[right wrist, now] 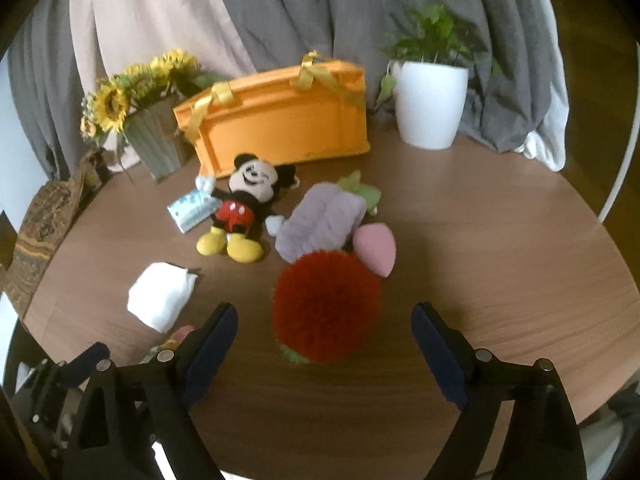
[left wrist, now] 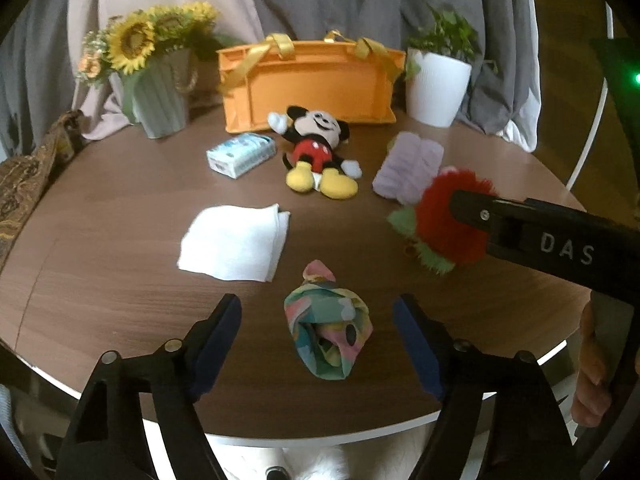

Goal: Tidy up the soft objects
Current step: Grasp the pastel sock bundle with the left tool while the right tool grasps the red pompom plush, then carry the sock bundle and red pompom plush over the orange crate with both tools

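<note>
My left gripper (left wrist: 318, 318) is open, its jaws either side of a rolled pastel multicolour cloth (left wrist: 326, 330) near the table's front edge. My right gripper (right wrist: 324, 326) is open, with a fuzzy red ball toy (right wrist: 326, 306) on green leaves between its jaws; the toy also shows in the left wrist view (left wrist: 444, 220). An orange bag (left wrist: 310, 86) stands at the back. A Mickey Mouse plush (left wrist: 318, 148), a tissue pack (left wrist: 242, 156), a folded white cloth (left wrist: 234, 242), a lilac fluffy item (left wrist: 408, 166) and a pink sponge (right wrist: 376, 248) lie on the round brown table (left wrist: 120, 200).
A sunflower vase (left wrist: 160, 92) stands back left and a white potted plant (left wrist: 438, 84) back right. Grey and beige curtains hang behind. A patterned cloth (left wrist: 28, 172) drapes at the left edge. A green soft item (right wrist: 360, 192) lies behind the lilac one.
</note>
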The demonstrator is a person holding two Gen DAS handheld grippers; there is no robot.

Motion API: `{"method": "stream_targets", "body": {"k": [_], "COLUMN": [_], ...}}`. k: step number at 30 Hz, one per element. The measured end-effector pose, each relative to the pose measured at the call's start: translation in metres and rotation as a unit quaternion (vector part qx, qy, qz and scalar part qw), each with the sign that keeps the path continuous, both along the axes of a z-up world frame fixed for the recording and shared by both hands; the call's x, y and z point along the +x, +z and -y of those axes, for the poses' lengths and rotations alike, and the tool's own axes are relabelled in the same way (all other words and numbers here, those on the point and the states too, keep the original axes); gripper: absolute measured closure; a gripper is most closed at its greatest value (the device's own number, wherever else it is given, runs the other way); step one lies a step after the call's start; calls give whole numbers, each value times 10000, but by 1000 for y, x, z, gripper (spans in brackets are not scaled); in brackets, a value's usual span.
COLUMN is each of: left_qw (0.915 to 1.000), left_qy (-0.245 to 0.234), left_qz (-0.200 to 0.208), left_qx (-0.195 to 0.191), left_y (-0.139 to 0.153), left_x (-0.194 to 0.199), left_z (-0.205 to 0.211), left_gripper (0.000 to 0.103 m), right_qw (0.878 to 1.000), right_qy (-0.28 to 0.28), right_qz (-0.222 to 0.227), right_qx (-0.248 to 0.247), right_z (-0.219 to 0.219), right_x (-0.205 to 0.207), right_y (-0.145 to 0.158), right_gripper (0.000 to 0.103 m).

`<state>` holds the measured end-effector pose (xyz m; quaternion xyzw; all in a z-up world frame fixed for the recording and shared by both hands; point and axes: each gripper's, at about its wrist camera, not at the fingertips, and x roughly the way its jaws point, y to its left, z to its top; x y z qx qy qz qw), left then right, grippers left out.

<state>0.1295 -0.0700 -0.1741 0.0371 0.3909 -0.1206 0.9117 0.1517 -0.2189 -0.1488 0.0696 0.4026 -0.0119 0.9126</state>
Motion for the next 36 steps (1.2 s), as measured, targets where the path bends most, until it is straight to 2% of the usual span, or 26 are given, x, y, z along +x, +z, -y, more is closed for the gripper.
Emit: {"method": "stream_targets", "body": {"k": [5,8,12,16,20,29,36], "left_qw": [9997,9992,9990,9989,9988,9987,9978], "left_qy": [-154,-235,-337,-400,-434,-487,-573], "left_qz": [-187,-312,-276,-258,-230,-82,174], "left_qx": [2,-41,-27,2,17,-112,-281], "left_y": [-11,-16,-17,-16,-14,7,40], "left_x": [12,18,22,24,27,39,54], "left_z": [2,1,0,-2,-4,-13,-22], "left_gripper": [43,56,58,59,60,60,60], "right_qw": [9998,9995,9992,9989,9990,9989,9984], "right_qy": [-10,-18,1,6,3,-161,-400], "right_qz": [-198,-294,-392,-448,-424,-354,-98], "right_qx": [45,109,91,120,100,265,393], "right_z": [-1,-1,-5,-6,-8,-8,-10], "right_x": [12,21,30,33,33,28,22], "right_y": [-17,-26,-36,-44,-46,-38,-9], "right_gripper": [22,27,37,54,62,67,67]}}
